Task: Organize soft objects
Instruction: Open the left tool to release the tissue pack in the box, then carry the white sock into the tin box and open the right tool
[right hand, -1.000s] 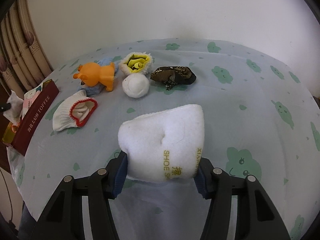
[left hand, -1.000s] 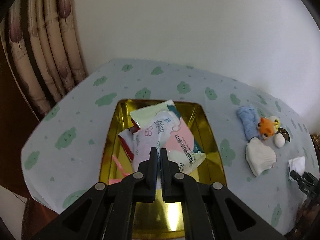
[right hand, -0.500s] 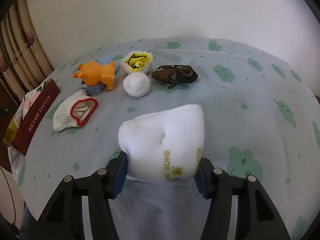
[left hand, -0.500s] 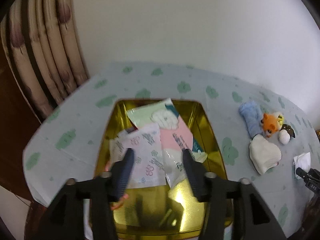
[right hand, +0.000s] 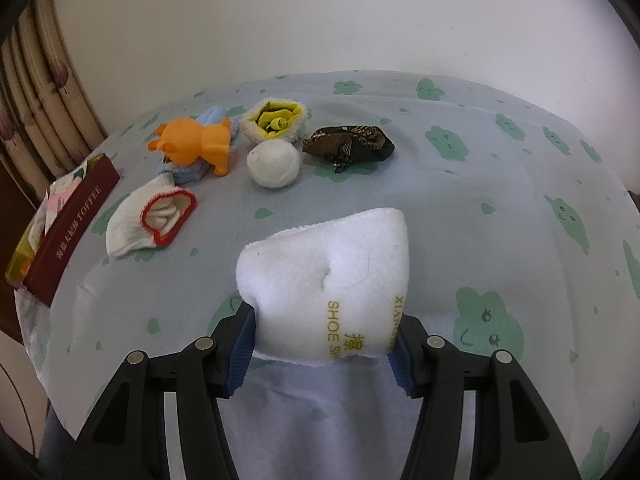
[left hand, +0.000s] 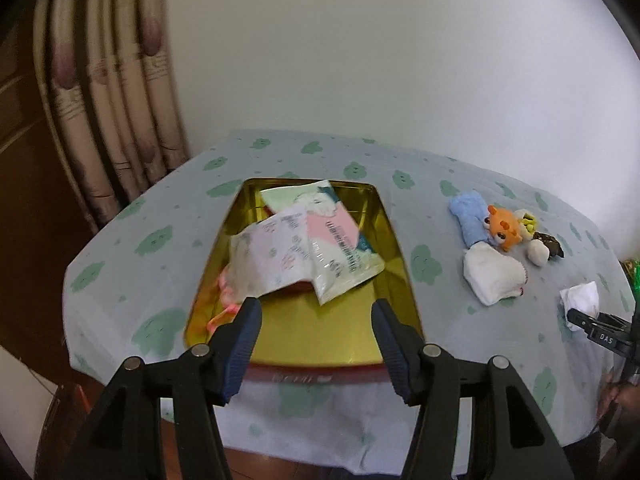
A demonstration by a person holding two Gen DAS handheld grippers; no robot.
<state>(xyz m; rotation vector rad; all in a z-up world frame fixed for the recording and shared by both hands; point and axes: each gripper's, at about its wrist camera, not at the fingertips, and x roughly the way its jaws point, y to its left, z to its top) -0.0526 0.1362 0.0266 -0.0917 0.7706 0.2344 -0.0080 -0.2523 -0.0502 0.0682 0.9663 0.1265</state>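
Note:
My left gripper (left hand: pixel 316 322) is open and empty, hovering above the near end of the gold tin tray (left hand: pixel 394 236). Several soft packets (left hand: pixel 298 248) lie in the tray. My right gripper (right hand: pixel 324 334) is shut on a white shoe-wipe cloth (right hand: pixel 328 284) with gold lettering, just above the table. That cloth and gripper also show at the far right of the left wrist view (left hand: pixel 582 300). On the tablecloth lie a white red-trimmed glove (right hand: pixel 150 218), an orange plush toy (right hand: pixel 196 144), a blue cloth (left hand: pixel 468 216), a white ball (right hand: pixel 274 162), a yellow-lined sock (right hand: pixel 276 120) and a brown cloth piece (right hand: pixel 348 144).
The tray's dark red side (right hand: pixel 70 220) faces the right gripper at the table's left. A curtain (left hand: pixel 100 92) hangs behind the table's left corner. A white wall stands behind. The table's front edge (left hand: pixel 320 412) drops off close below the left gripper.
My left gripper opened, let go of the packet into the tray, and drew back and up. The right gripper kept hold of the white cloth and barely moved.

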